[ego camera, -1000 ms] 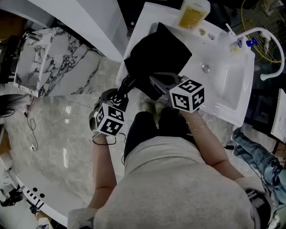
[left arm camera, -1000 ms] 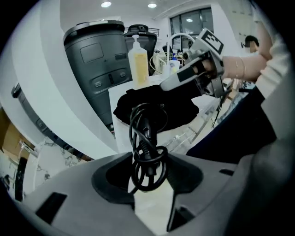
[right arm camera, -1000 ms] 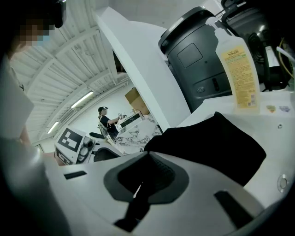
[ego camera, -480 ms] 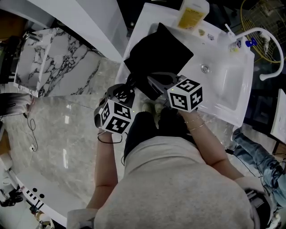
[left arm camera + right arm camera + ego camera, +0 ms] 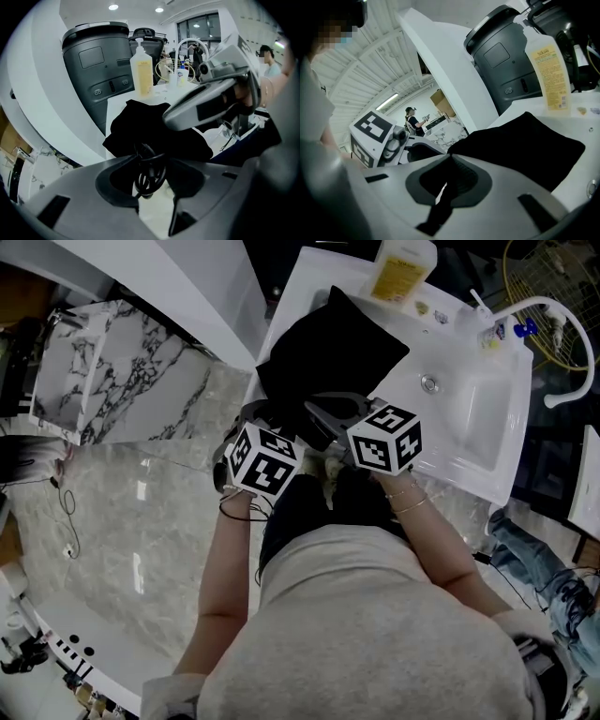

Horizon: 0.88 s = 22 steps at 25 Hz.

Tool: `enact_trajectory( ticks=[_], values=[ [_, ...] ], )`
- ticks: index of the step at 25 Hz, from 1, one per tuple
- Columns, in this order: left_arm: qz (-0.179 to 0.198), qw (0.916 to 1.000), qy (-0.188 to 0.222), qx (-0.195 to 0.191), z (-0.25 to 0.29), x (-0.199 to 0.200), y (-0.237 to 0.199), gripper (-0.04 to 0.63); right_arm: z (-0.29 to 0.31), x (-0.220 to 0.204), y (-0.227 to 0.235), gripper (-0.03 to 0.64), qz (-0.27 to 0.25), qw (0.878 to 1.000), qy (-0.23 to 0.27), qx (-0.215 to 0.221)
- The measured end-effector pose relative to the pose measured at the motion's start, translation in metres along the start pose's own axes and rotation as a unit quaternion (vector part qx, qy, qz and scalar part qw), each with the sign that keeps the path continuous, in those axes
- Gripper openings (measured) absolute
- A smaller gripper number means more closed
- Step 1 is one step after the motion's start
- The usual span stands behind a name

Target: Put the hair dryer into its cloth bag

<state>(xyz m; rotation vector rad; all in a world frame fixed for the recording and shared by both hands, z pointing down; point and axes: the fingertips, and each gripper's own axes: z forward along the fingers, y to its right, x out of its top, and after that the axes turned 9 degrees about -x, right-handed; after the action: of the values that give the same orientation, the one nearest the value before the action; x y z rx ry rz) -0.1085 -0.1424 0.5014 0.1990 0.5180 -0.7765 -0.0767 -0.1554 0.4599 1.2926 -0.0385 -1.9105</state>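
At a bathroom sink, a person's left gripper (image 5: 152, 165) has its jaws clamped on a coiled black cord (image 5: 149, 174) just off the near edge of the black cloth bag (image 5: 333, 348). The bag lies on the white worktop (image 5: 289, 306) beside the sink basin (image 5: 473, 413). The right gripper (image 5: 450, 159), jaws closed, pinches the bag's near edge (a strip of black fabric shows between them). The hair dryer's body cannot be made out. A yellow soap bottle (image 5: 405, 266) stands behind the bag.
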Motion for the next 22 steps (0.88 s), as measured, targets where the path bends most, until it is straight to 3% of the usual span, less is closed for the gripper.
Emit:
enact_trajectory(
  ticks=[10, 22],
  values=[
    [0.002, 0.9994, -0.02, 0.028, 0.021, 0.014, -0.01, 0.173, -0.001, -0.001, -0.001, 0.006, 0.011, 1.0, 0.003, 0.007],
    [0.0, 0.9996, -0.002, 0.029, 0.003, -0.009, -0.003, 0.183, 0.001, -0.005, 0.004, 0.006, 0.02, 1.0, -0.003, 0.005]
  ],
)
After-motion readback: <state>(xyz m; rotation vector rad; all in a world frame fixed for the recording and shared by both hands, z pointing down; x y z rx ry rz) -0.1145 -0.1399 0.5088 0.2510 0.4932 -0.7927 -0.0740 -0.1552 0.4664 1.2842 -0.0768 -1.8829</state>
